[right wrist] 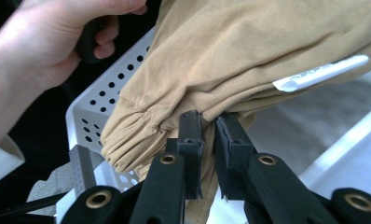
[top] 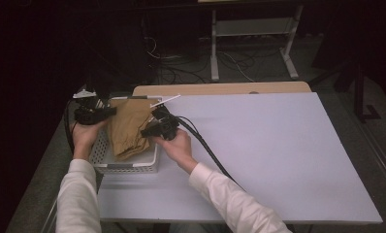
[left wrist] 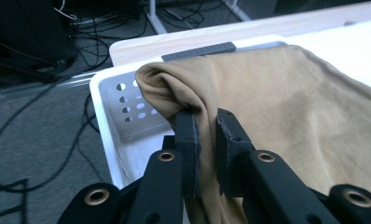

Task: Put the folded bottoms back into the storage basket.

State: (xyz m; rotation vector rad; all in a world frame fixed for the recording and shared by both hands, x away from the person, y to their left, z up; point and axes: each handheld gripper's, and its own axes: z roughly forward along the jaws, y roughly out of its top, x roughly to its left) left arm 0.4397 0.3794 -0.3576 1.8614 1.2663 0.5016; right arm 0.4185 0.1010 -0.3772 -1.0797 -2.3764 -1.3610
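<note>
A tan cloth garment [top: 129, 127] hangs over a white perforated basket [top: 133, 167] at the table's left edge. My left gripper [top: 111, 111] is at the basket's left side, shut on a bunched fold of the cloth [left wrist: 249, 98], which runs down between its pads [left wrist: 188, 135]. My right gripper [top: 146, 131] is at the basket's right rim, shut on the garment's gathered cuff edge [right wrist: 141, 135]; cloth is pinched between its jaws. A white tag [right wrist: 319, 73] sticks out of the garment's upper edge, also visible as the tag [top: 165, 101] from above.
The white table top [top: 278, 145] spreads to the right of the basket, with a wooden strip [top: 220, 88] along its far edge. The basket's perforated wall [left wrist: 127, 107] is below the cloth. Cables and a metal stand [top: 251, 39] lie on the floor behind.
</note>
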